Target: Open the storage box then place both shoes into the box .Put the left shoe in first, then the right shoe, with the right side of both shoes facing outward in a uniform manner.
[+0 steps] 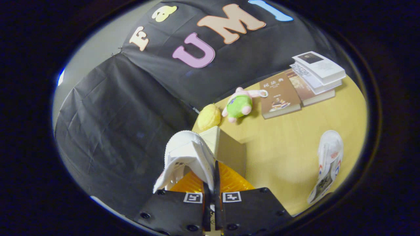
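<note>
My gripper (211, 193) is shut on a white shoe (187, 152), with both fingers pinching the shoe's thin side wall. The shoe hangs tilted, its toe pointing away from the fingers, lifted over the table's left edge. Just beyond and to the right of it stands the storage box (229, 149), cream on its upper edge and brown on its side; its inside is hidden. A second white shoe (328, 165) with coloured markings lies on its side on the yellow table (288, 147), well to the right of the fingers.
Beyond the box sit a yellow lemon-like toy (209, 117) and a green-and-pink plush (241, 105). Several books (295, 90) lie stacked at the far right. Black cloth walls close the booth on the left and behind.
</note>
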Demonstrator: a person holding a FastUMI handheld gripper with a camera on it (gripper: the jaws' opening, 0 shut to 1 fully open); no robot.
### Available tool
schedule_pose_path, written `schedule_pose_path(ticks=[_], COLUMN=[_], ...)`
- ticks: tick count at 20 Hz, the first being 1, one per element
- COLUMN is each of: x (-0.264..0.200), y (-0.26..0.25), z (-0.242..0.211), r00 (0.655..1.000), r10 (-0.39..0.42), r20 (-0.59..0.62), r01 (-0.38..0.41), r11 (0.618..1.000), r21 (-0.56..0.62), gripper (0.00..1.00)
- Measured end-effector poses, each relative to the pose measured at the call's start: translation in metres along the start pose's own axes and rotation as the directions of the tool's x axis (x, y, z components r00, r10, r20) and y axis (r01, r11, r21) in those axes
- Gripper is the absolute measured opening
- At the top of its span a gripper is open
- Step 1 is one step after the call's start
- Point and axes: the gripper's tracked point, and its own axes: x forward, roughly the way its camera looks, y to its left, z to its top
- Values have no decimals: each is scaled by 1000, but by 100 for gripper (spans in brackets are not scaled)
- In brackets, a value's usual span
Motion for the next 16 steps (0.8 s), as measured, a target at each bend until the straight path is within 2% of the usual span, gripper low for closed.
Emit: schedule_pose_path(ticks=[3, 6, 12, 16], x=[23, 57, 126, 158], y=[34, 52, 34, 26], z=[-11, -21, -34, -50], r00=[998, 994, 970, 943], r10=[22, -6, -187, -260], r20=[-52, -106, -157, -206], r01=[-21, 10, 200, 289], r11=[999, 999, 977, 949], r21=[24, 38, 73, 125], gripper=[8, 8, 8, 8])
